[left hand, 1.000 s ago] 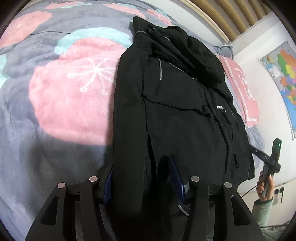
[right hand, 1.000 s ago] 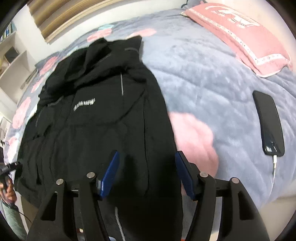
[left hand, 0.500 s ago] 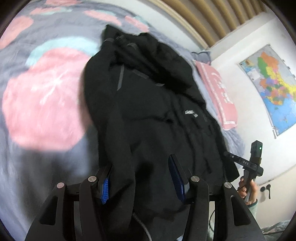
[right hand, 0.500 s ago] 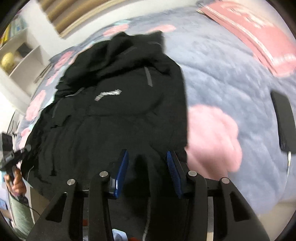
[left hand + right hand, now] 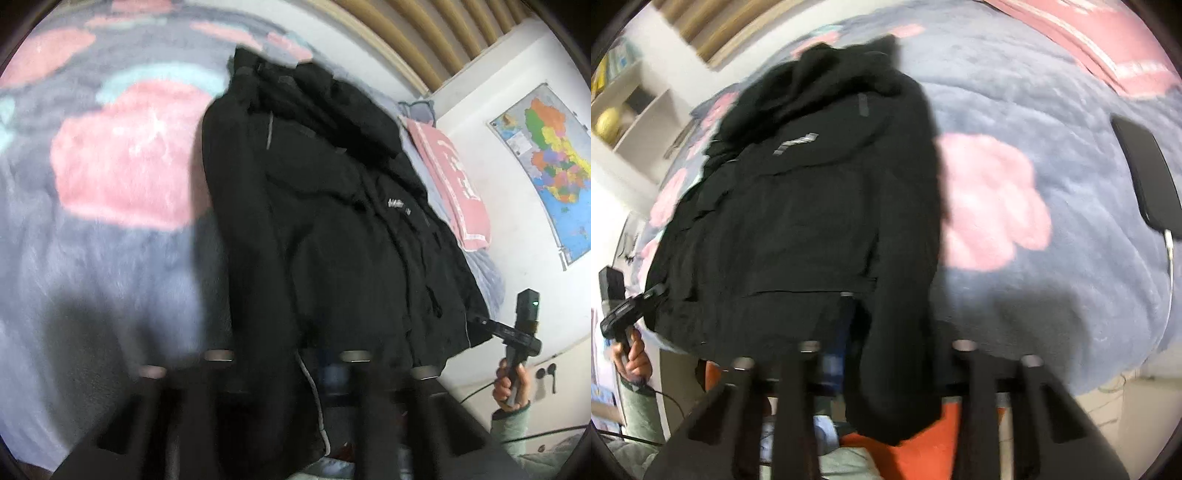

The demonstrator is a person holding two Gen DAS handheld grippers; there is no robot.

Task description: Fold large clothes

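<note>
A black hooded jacket (image 5: 332,240) lies front up on a grey blanket with pink flowers (image 5: 92,277), its hem hanging off the near bed edge. My left gripper (image 5: 284,362) is blurred; its jaws are closing on the hem's left side, and the cloth hides the pads. In the right wrist view the jacket (image 5: 812,221) hangs between the fingers of my right gripper (image 5: 882,347), whose jaws are closing on the hem's right side. Each view also shows the other gripper at the jacket's far corner: the right gripper (image 5: 517,332) and the left gripper (image 5: 631,306), each held by a hand.
A pink pillow (image 5: 450,181) lies at the bed's head, and a dark phone (image 5: 1148,177) with a cable lies on the blanket (image 5: 1015,295) right of the jacket. A map (image 5: 554,166) hangs on the wall. White shelves (image 5: 628,110) stand beyond the bed.
Both grippers have closed on the jacket's hem and drawn back and slightly up. The jacket has slid toward the bed edge and its hem now hangs off it.
</note>
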